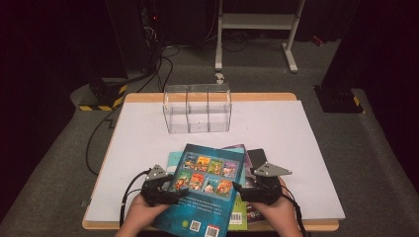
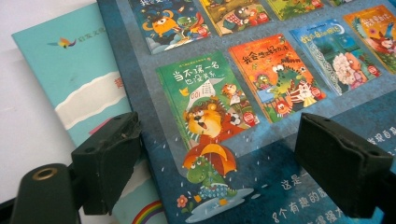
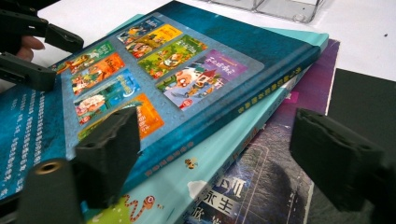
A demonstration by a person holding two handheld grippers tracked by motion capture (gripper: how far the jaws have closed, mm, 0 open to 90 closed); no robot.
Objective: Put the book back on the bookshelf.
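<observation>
A dark-blue picture book (image 1: 210,170) (image 2: 261,70) (image 3: 187,60) with a grid of small cover pictures lies on top of a stack near the table's front edge. Under it are a teal book (image 1: 173,159) (image 2: 79,79) (image 3: 210,163), a purple book (image 1: 237,148) (image 3: 280,154) and a black one (image 1: 257,157) (image 3: 359,98). My left gripper (image 1: 178,187) (image 2: 219,144) is open and straddles the blue book's left edge. My right gripper (image 1: 238,188) (image 3: 217,140) is open at the book's right edge, one jaw over the blue cover and the other over the purple book. Neither gripper holds anything.
A clear plastic box (image 1: 197,107) (image 3: 280,7) with compartments stands at the back middle of the white table (image 1: 148,148). Bare white surface lies between the box and the books. Beyond the table are floor cables (image 1: 99,133) and a white metal frame (image 1: 257,22).
</observation>
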